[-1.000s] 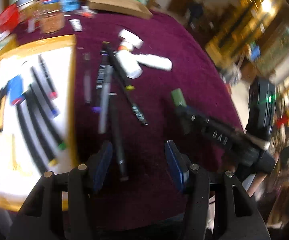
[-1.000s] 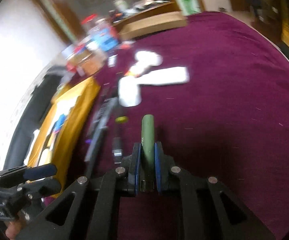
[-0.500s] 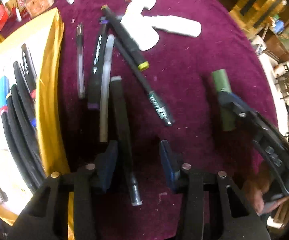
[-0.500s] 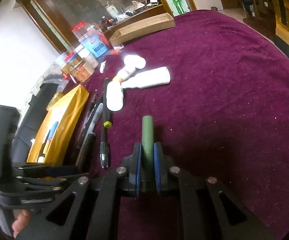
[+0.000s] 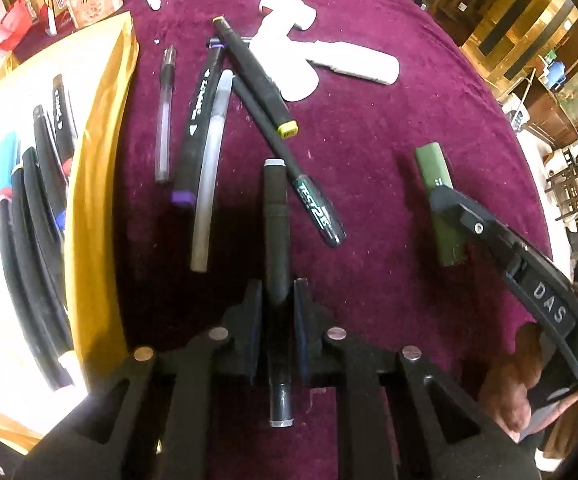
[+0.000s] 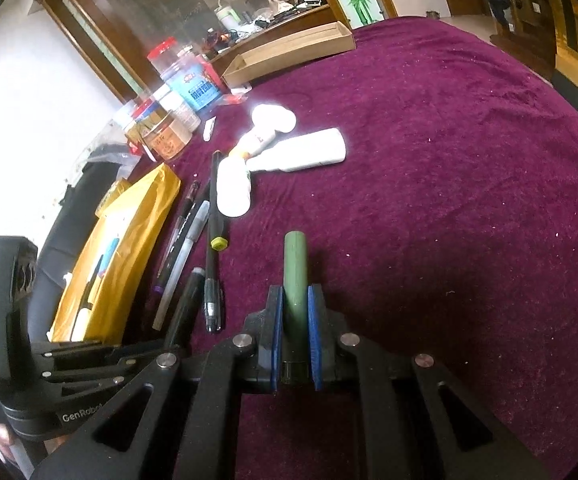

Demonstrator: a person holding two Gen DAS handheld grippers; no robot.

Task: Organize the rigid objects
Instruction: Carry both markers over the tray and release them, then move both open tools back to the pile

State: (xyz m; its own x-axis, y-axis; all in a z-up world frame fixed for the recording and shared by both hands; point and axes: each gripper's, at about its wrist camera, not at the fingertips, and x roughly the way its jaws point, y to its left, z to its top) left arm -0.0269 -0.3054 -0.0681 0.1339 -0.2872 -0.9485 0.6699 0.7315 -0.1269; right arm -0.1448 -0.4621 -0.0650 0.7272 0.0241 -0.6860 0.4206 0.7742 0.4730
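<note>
While your right gripper is pinching the green marker, your left gripper is clamping the stiff, light, slippery-looking black marker near its rear end.

A table covered in a maroon velvet cloth carries everything. On it lie a yellow tray at the left edge, a loose cluster of pens and markers just beside the tray, and white bottles touching one another beyond the markers. Farther back stand plastic jars and a long, shallow cardboard box near the far edge.
</note>
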